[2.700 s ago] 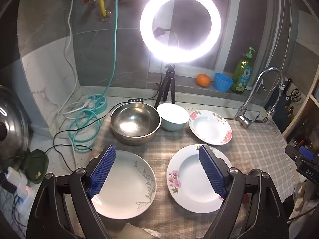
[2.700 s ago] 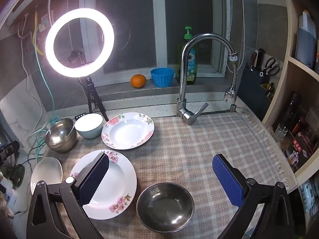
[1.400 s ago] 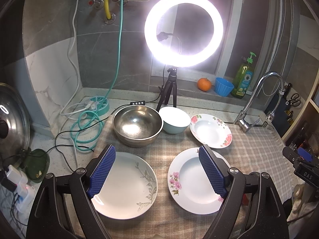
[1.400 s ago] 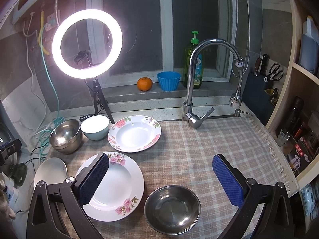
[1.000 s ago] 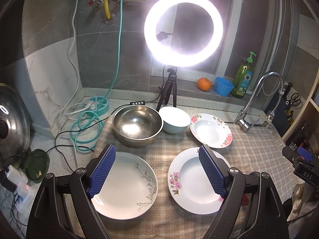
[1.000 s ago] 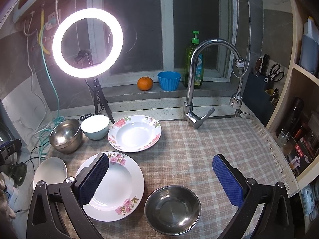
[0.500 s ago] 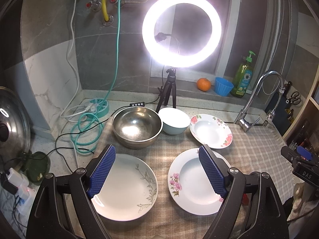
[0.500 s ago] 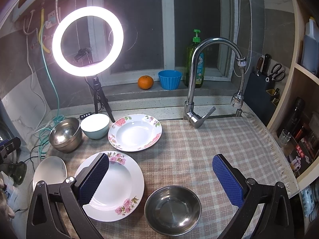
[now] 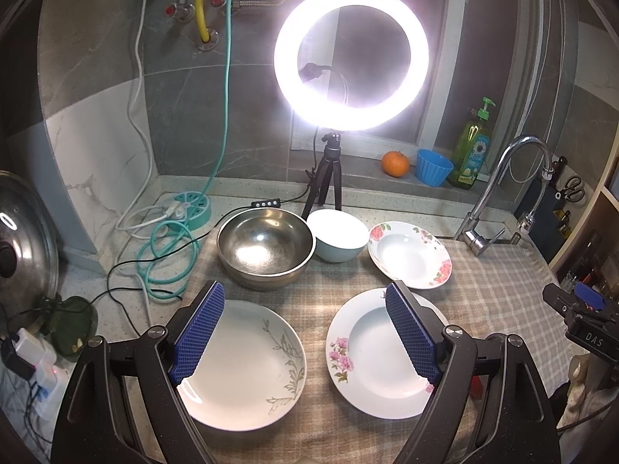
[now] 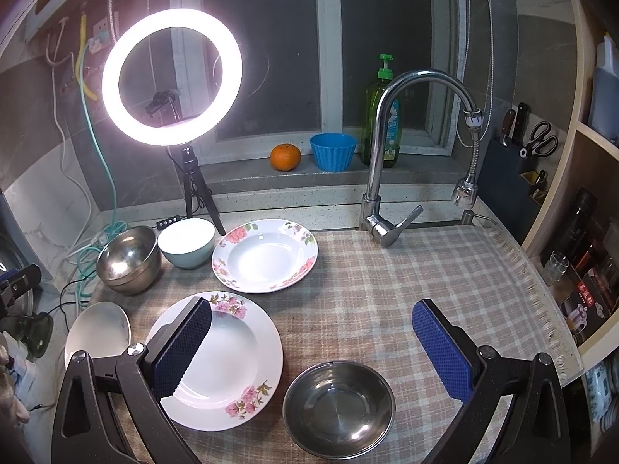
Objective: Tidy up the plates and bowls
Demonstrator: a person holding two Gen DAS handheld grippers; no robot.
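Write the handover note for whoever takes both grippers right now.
Left hand-held gripper: open, empty, above the cloth.
Right hand-held gripper: open, empty.
On the checked cloth: leaf-pattern plate, near floral plate, far floral plate, large steel bowl, white bowl, small steel bowl.
Done: nothing stacked; every piece lies separate.
Left: group plates together and bowls together.

- The right gripper (image 10: 311,334) hangs above the checked cloth (image 10: 406,278) on the worktop, its jaws wide apart and holding nothing.
- Under the left blue pad lies a pink-flowered plate (image 10: 232,359).
- Just beside it, low between the jaws, stands a small steel bowl (image 10: 338,408).
- Farther back sit a second flowered plate (image 10: 265,255), a pale bowl (image 10: 187,247) and a big steel bowl (image 10: 129,259).
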